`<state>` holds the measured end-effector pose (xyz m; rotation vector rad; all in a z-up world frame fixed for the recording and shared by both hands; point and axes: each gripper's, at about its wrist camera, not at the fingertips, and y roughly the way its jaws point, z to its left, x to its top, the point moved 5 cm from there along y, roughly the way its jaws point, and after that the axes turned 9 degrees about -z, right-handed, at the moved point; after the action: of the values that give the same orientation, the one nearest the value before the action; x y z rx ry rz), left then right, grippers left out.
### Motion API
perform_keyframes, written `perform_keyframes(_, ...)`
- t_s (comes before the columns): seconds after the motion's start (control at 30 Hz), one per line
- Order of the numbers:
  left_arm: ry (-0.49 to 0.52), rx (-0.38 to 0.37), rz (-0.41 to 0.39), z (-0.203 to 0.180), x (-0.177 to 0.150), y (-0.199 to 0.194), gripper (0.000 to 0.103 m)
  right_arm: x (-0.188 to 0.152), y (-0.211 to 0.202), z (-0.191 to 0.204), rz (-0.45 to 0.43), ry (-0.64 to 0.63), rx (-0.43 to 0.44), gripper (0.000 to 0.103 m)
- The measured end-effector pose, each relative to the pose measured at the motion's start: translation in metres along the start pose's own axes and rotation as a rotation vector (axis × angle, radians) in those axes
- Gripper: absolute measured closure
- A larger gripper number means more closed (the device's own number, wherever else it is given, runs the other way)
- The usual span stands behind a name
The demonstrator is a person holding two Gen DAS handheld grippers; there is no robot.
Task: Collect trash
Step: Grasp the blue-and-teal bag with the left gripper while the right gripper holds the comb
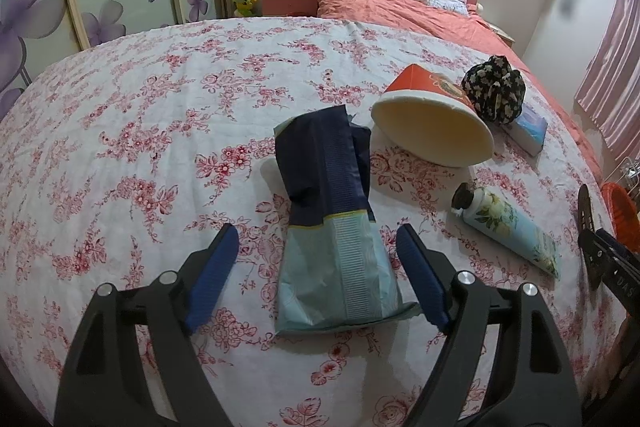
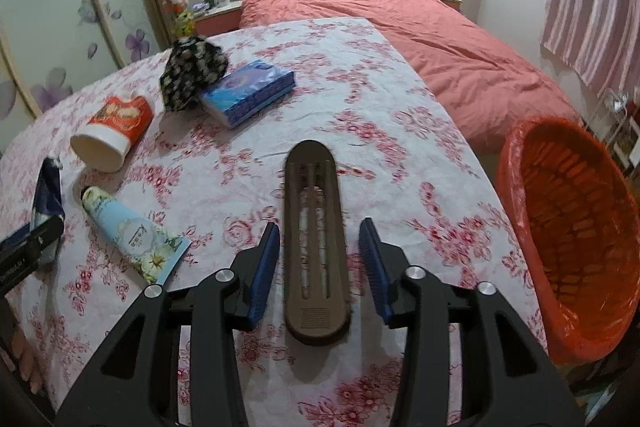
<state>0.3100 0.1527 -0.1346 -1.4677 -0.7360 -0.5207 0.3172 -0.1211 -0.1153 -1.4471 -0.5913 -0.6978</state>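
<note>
wrapper (image 1: pixel 334 211) between wide l gripper (image 1: pixel 318 249) pads, brown comb (image 2: pixel 316 247) lying loose, prob untouched, inside part-open r gripper (image 2: pixel 320 247).

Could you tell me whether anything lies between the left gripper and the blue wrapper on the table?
Nothing visible does: the left gripper already has its open jaws on either side of the blue wrapper, pads apart from it. The paper cup lies beyond.
</note>
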Motion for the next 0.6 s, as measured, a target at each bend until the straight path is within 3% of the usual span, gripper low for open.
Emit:
perform_keyframes(0.07,0.021,0.019,0.005,-0.003,0.0,0.002,0.025,0.001,0.001,0.007,0.0,-0.034,0.005,0.059)
perform_keyframes(0.2,0.062,0.018,-0.002,-0.011,0.0,0.001,0.042,0.002,0.001,0.005,-0.002,-0.017,0.01,0.068)
perform_keyframes(0.33,0.081,0.007,-0.009,-0.017,0.0,0.0,0.052,0.002,-0.001,0.004,-0.003,-0.011,0.014,0.069)
perform_keyframes(0.6,0.05,-0.049,-0.009,-0.018,0.001,-0.005,0.058,0.001,-0.008,-0.003,-0.022,0.023,0.025,0.07)
